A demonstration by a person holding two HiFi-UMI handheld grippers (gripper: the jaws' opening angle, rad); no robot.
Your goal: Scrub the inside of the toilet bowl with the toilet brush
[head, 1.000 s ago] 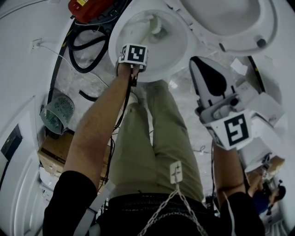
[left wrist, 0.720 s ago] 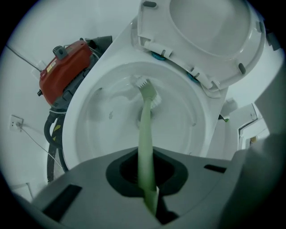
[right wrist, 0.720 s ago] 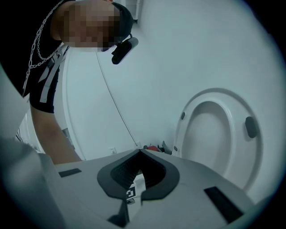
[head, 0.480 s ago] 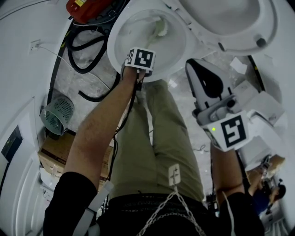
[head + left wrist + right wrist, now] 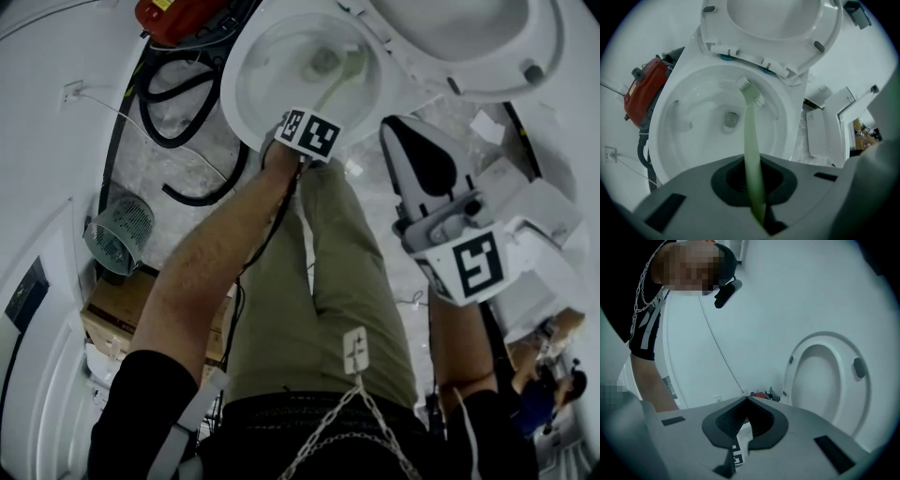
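The white toilet bowl (image 5: 267, 89) is at the top of the head view, with its seat and lid (image 5: 487, 56) raised. My left gripper (image 5: 317, 117) hangs over the bowl's near rim, shut on the pale green toilet brush (image 5: 336, 86). In the left gripper view the handle (image 5: 751, 140) runs from the jaws up to the white bristle head (image 5: 749, 90), which presses on the bowl's (image 5: 689, 140) back wall just under the rim, above the drain (image 5: 731, 119). My right gripper (image 5: 401, 127) is held to the right of the bowl, shut (image 5: 746, 398) and holding nothing.
A red machine (image 5: 178, 14) with black hoses (image 5: 159, 122) sits left of the bowl. A wire-caged fan (image 5: 117, 234) and a cardboard box (image 5: 108, 309) are lower left. White boxes (image 5: 530, 220) stand at the right. Another person (image 5: 548, 398) is at lower right.
My left gripper has moved right along the bowl's near rim. The brush head has swept from the left-centre of the bowl to its right side. The right gripper has barely moved.
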